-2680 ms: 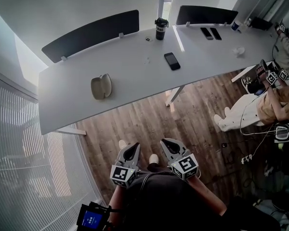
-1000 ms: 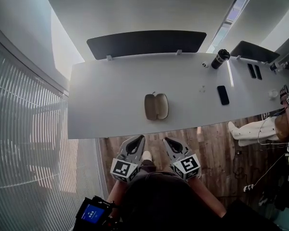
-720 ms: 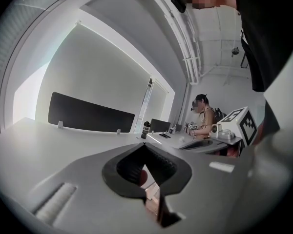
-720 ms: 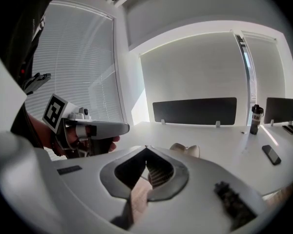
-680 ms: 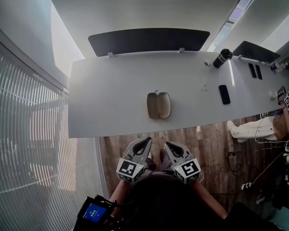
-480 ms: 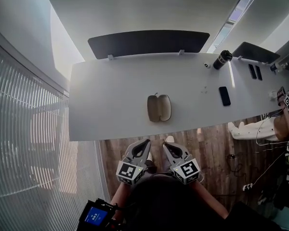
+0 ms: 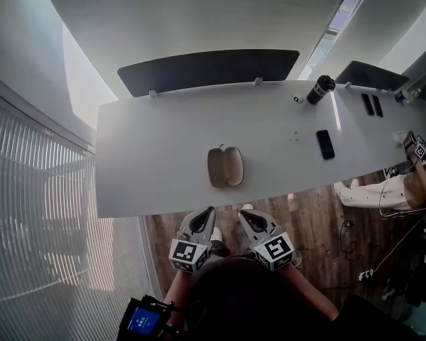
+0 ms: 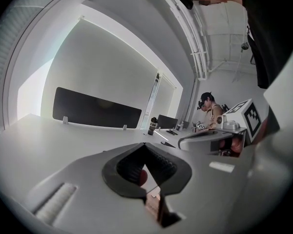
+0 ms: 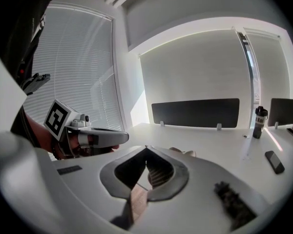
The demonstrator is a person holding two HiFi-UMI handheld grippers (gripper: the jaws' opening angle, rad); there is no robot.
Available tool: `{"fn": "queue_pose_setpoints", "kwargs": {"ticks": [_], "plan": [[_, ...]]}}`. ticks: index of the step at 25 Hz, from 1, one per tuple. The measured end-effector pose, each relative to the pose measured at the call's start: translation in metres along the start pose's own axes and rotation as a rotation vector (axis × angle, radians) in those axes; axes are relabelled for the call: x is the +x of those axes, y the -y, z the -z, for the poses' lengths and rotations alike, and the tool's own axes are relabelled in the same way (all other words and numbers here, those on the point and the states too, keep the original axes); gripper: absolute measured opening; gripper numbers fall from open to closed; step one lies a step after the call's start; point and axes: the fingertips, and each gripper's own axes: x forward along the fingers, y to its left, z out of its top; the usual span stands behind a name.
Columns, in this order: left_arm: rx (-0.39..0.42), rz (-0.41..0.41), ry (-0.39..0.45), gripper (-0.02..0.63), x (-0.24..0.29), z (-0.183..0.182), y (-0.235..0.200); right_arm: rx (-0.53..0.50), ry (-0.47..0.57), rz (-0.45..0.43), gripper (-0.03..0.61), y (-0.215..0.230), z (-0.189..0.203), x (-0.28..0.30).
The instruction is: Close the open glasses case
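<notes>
The open glasses case (image 7: 225,167) is beige and lies flat with both halves spread, on the white table (image 7: 149,162) near its front edge. Both grippers hang below that edge, over the wooden floor and short of the case. My left gripper (image 7: 207,209) is shut and holds nothing, and so is my right gripper (image 7: 243,212). In the right gripper view the case (image 9: 184,153) peeks just over the right gripper (image 9: 146,148), and the left gripper's body (image 9: 95,137) shows at the left. In the left gripper view the left gripper (image 8: 144,145) hides the case.
A black phone (image 7: 325,144) lies to the right on the table, with a dark bottle (image 7: 317,89) behind it. A dark divider panel (image 7: 209,69) stands along the far edge. A seated person (image 7: 412,176) is at the far right. Window blinds (image 7: 42,212) run along the left.
The table and case have come from off to the left to straight ahead of the grippers. Both grippers stay shut, close to the body.
</notes>
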Motion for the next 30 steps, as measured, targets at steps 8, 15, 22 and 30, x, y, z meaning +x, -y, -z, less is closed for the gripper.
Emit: {"fn": "queue_pose_setpoints", "kwargs": {"ticks": [8,15,22,30], "plan": [[-0.007,-0.022,-0.077,0.006,0.051,0.017,0.007,0.024,0.023,0.004,0.005,0.058,-0.007,-0.01],[0.017,-0.041,-0.169,0.006,0.114,0.034,0.029,0.051,0.06,0.023,0.005,0.146,-0.005,-0.026],[0.043,-0.104,-0.233,0.006,0.127,0.035,0.037,0.095,0.05,-0.014,0.005,0.194,0.005,-0.005],[-0.028,-0.129,-0.285,0.006,0.128,0.052,0.025,0.139,-0.033,0.056,0.005,0.227,0.024,-0.007]]}}
